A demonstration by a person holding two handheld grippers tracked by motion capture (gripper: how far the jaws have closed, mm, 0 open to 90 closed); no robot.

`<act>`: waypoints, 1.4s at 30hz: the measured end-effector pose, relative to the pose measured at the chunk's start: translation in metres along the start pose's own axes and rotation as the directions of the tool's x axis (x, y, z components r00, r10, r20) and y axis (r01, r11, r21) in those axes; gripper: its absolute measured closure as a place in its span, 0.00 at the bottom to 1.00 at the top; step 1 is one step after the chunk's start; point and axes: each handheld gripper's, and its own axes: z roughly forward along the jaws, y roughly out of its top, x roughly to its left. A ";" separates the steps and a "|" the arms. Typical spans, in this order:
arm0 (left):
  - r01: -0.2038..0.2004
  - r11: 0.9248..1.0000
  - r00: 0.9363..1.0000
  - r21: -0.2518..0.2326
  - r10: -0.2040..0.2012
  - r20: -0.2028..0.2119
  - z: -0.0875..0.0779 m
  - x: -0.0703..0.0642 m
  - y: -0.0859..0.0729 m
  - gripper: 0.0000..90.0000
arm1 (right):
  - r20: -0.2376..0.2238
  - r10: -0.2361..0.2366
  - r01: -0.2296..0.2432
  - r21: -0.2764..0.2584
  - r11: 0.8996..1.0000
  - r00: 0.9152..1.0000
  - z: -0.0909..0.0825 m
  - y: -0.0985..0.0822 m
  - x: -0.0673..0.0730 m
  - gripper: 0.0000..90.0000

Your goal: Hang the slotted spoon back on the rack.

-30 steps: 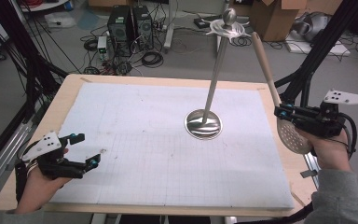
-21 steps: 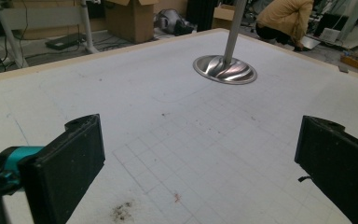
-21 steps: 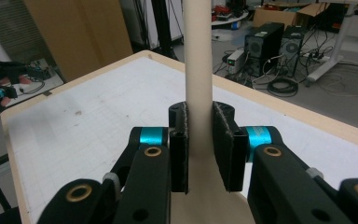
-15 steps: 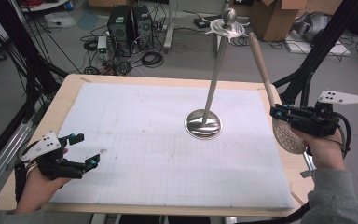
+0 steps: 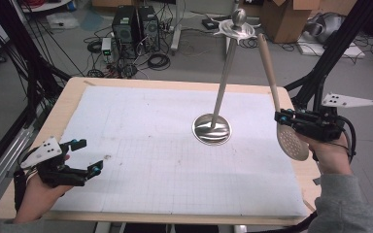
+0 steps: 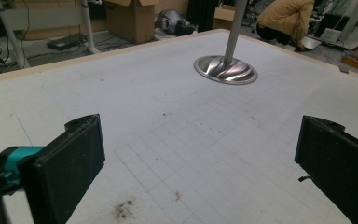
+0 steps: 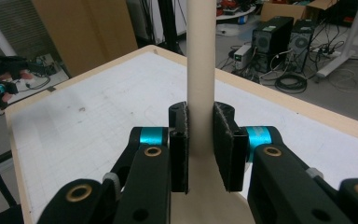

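- Right now the right tool point(image 5: 282, 118) is clamped on the neck of a slotted spoon point(image 5: 291, 141), just above its perforated bowl, with the long pale handle rising and leaning toward the crown of the metal stand point(image 5: 212, 128). In the right gripper view the pads point(image 7: 179, 140) press the handle point(image 7: 200, 70) from both sides.
- Because the grip sits low, most of the spoon's length is above it; I judge it could pivot between the pads and swing if the hand tilts.
- The handle tip lies close to the stand's hooked top point(image 5: 237, 26) in the high view; whether they touch I cannot tell. A sideways nudge there could rock the stand, which rests only on its round base.
- If the aim is to hang the spoon, a hook could miss the handle end, and letting go early would drop the spoon onto the tabletop point(image 5: 141, 141) or past its right edge, since the bowl hangs near that edge.
- The left tool point(image 5: 85, 158) rests at the near left corner, jaws wide apart and holding nothing, well apart from the stand, so it could not steady the stand quickly.
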 end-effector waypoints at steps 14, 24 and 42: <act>0.003 1.000 1.000 -0.002 -0.003 -0.003 -0.003 0.000 0.000 0.02 | 0.002 0.002 -0.002 0.044 0.999 1.000 0.022 0.001 0.002 0.86; 0.006 1.000 1.000 -0.005 -0.006 -0.010 -0.007 0.000 -0.001 0.02 | 0.004 0.006 -0.006 0.072 0.997 1.000 0.039 0.002 0.002 0.86; 0.007 1.000 1.000 -0.007 -0.007 -0.022 -0.014 0.001 -0.003 0.02 | 0.016 0.000 -0.001 0.092 0.996 1.000 0.070 0.002 0.003 0.86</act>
